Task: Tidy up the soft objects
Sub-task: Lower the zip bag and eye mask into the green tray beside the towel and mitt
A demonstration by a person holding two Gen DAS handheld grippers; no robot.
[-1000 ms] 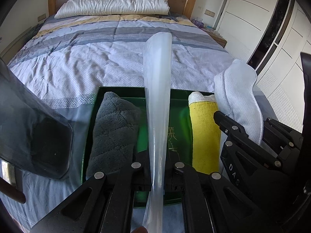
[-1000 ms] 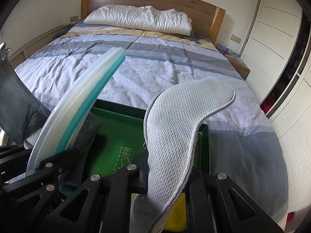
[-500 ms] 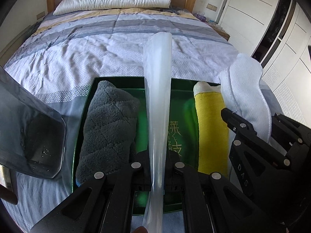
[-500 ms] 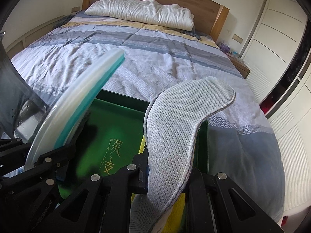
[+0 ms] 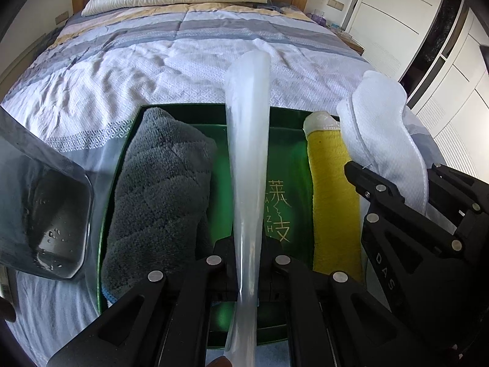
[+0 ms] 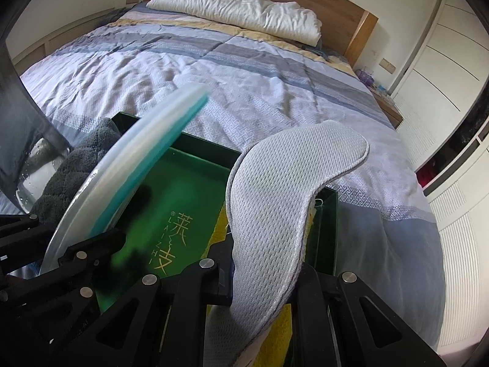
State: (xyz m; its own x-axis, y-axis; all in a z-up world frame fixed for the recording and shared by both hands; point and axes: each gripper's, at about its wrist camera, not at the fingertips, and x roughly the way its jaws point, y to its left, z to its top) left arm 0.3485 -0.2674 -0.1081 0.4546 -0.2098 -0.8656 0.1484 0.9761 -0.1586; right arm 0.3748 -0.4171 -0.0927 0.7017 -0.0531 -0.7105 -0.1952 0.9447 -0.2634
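Striped grey and white bedding covers a bed point(image 5: 189, 70) with a green tray point(image 5: 287, 116) on it. Inside lie a rolled grey towel point(image 5: 159, 195) at the left and a yellow cloth point(image 5: 333, 195) at the right. Above the tray, the left gripper point(image 5: 246, 263) pinches a translucent insole point(image 5: 247, 153) edge-on (teal underneath); the right gripper point(image 6: 259, 278) has its fingers pressed on a grey mesh insole point(image 6: 275, 202).

Pretty clearly a bedroom at home: big bed point(image 6: 244, 70) with a striped grey-and-white quilt point(image 5: 189, 70), rumpled white pillow point(image 6: 241, 9) against a wooden headboard point(image 6: 345, 27) at the far end, white built-in wardrobe doors point(image 5: 394, 24) along the right.
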